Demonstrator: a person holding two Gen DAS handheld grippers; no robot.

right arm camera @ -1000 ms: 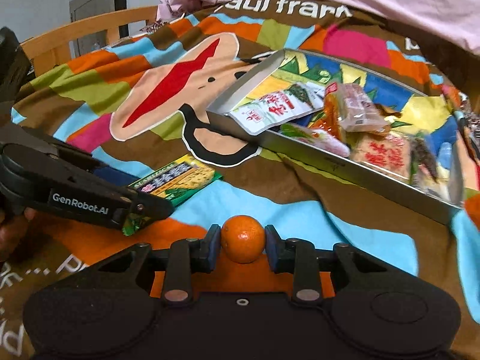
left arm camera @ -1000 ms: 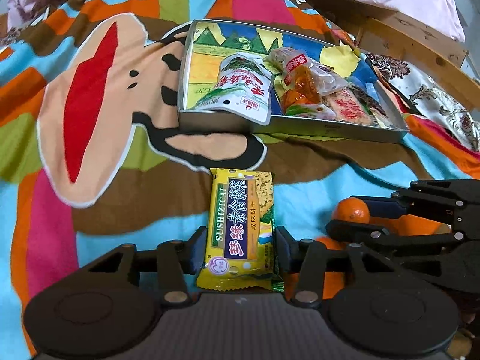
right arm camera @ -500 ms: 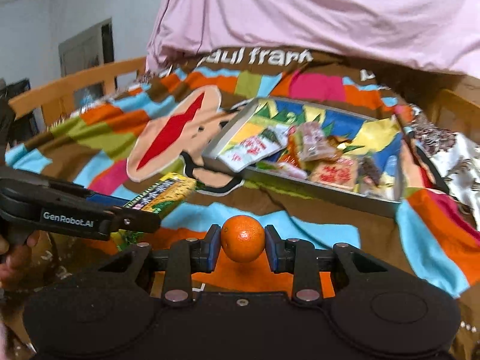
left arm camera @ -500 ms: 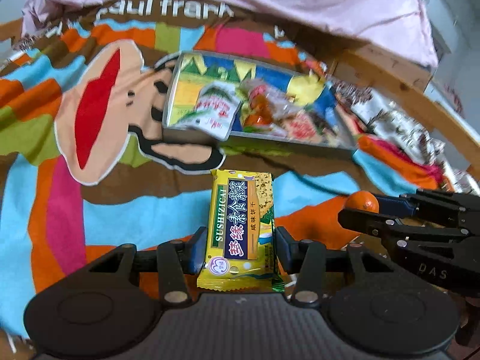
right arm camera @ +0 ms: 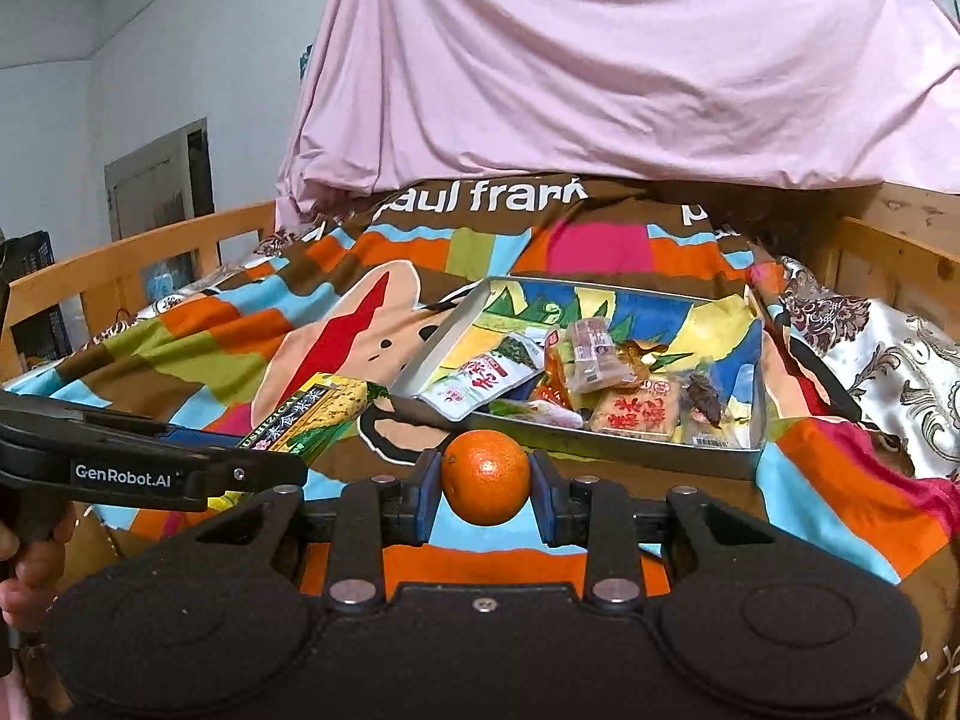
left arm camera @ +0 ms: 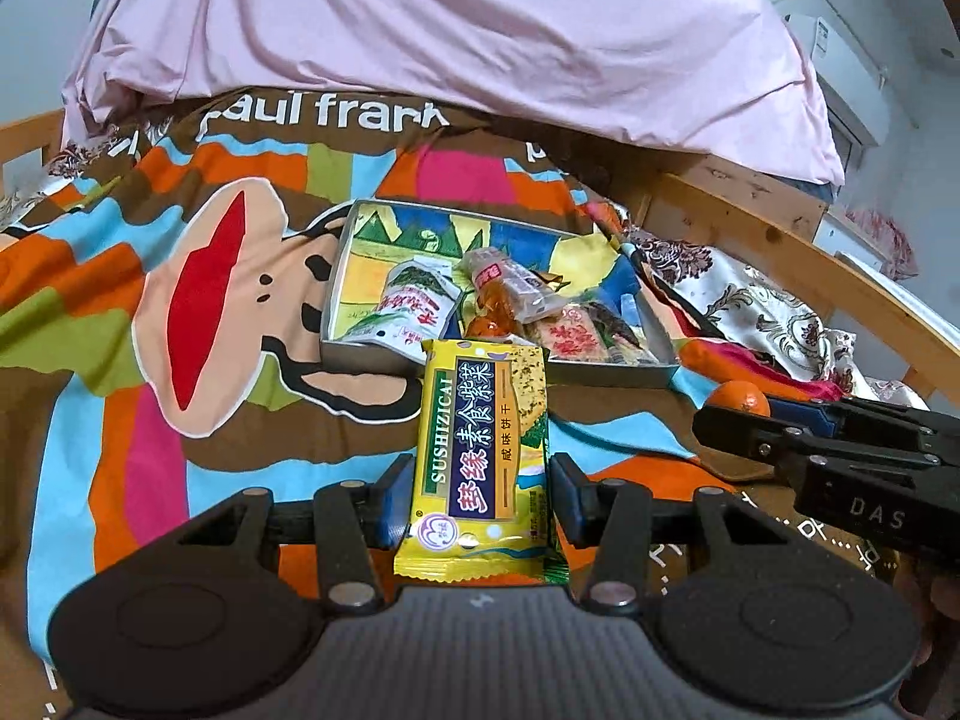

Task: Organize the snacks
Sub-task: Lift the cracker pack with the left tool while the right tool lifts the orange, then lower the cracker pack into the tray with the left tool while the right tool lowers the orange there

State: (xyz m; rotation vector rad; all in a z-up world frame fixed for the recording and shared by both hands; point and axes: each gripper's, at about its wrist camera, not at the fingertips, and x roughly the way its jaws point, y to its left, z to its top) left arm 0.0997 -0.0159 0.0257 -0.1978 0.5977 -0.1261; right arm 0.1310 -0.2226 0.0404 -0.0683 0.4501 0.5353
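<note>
1. Left gripper [left arm camera: 481, 495]: jaws closed onto the long edges of a yellow cracker packet [left arm camera: 483, 456], held clear above the blanket [left arm camera: 108, 312]. Packet stands lengthwise away from the camera; navy panel with red Chinese characters, green strip reading "SUSHIZICAI", crimped bottom seam, cracker photo along the right side.
2. Right gripper [right arm camera: 485, 495]: blue pads pinched on a small orange [right arm camera: 486, 476], round, glossy, pitted skin, held above the blanket.
3. The two grippers sit side by side, near each other but apart.
4. Metal tray [right arm camera: 612, 456]: lies on the blanket beyond both grippers. Shallow, with a colourful printed floor.
5. Tray contents: white-and-green pouch [left arm camera: 411, 315] with red characters at the left, clear-wrapped snacks [left arm camera: 516, 288] in the middle, red-lettered packet [right arm camera: 639, 411] at the right.
6. Pink sheet [left arm camera: 456, 30] is heaped behind the blanket.
</note>
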